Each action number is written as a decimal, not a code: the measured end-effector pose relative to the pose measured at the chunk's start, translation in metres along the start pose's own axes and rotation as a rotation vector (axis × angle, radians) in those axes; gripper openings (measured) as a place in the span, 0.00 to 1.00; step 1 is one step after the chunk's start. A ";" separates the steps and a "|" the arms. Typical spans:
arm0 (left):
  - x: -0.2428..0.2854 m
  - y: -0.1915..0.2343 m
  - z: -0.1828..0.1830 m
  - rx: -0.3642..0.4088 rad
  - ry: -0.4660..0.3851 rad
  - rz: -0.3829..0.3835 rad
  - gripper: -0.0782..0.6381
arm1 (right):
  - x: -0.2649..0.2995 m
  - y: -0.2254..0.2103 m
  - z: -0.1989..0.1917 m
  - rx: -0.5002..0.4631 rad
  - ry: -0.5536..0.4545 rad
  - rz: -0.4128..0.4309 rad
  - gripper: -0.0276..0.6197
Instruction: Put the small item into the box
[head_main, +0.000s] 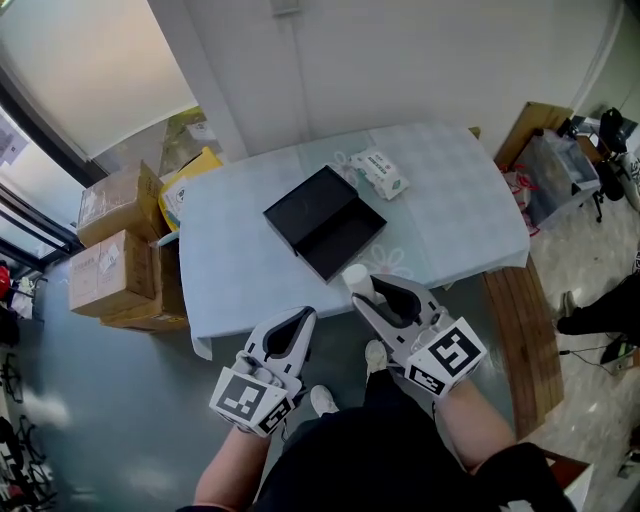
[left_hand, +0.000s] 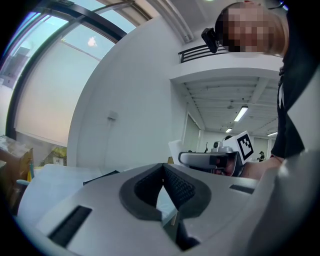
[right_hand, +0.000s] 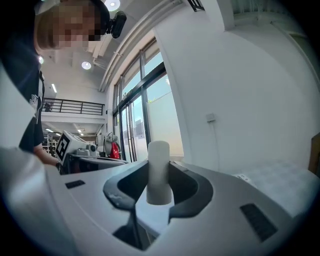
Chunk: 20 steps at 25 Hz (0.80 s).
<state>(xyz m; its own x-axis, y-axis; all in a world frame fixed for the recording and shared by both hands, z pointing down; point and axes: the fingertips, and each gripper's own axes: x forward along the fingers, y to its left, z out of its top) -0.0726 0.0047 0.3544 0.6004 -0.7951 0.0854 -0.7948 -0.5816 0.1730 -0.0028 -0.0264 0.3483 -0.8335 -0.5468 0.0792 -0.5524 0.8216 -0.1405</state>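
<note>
Head view shows a surface covered with a pale checked cloth (head_main: 250, 260). On it lies a shallow black rectangular box (head_main: 305, 208), turned at an angle with its open tray toward the near edge. Beyond the box, a small white packet with green print (head_main: 381, 172) lies on the cloth, close to the box's far corner but apart from it. Brown cardboard boxes (head_main: 108, 245) are stacked on the floor to the left of the surface.

The right gripper (head_main: 372, 293) hangs at the near edge of the surface, pinching a small white cylinder (head_main: 357, 280) between its jaws. The cylinder sits just beside the box's near corner, outside the tray and not touching it. In the right gripper view the same cylinder (right_hand: 159, 160) stands upright between the two dark pads, which press on both of its sides, and its top rises above the right gripper (right_hand: 159, 176).

The left gripper (head_main: 303, 320) is held off the near edge, lower and to the left, well short of the box. In the left gripper view its jaws are pressed together at the tips of the left gripper (left_hand: 163, 168) with nothing between them.
</note>
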 end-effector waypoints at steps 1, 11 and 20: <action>0.005 0.002 0.000 -0.002 0.001 0.008 0.11 | 0.002 -0.006 0.000 0.001 0.002 0.007 0.25; 0.055 0.015 -0.003 -0.022 0.008 0.083 0.11 | 0.020 -0.064 0.000 0.016 0.018 0.075 0.25; 0.094 0.021 -0.007 -0.030 0.017 0.168 0.11 | 0.030 -0.108 0.005 0.016 0.016 0.153 0.25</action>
<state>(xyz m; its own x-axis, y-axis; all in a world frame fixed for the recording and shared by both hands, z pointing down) -0.0319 -0.0808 0.3731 0.4608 -0.8777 0.1317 -0.8813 -0.4351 0.1842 0.0320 -0.1323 0.3611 -0.9079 -0.4131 0.0715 -0.4192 0.8923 -0.1676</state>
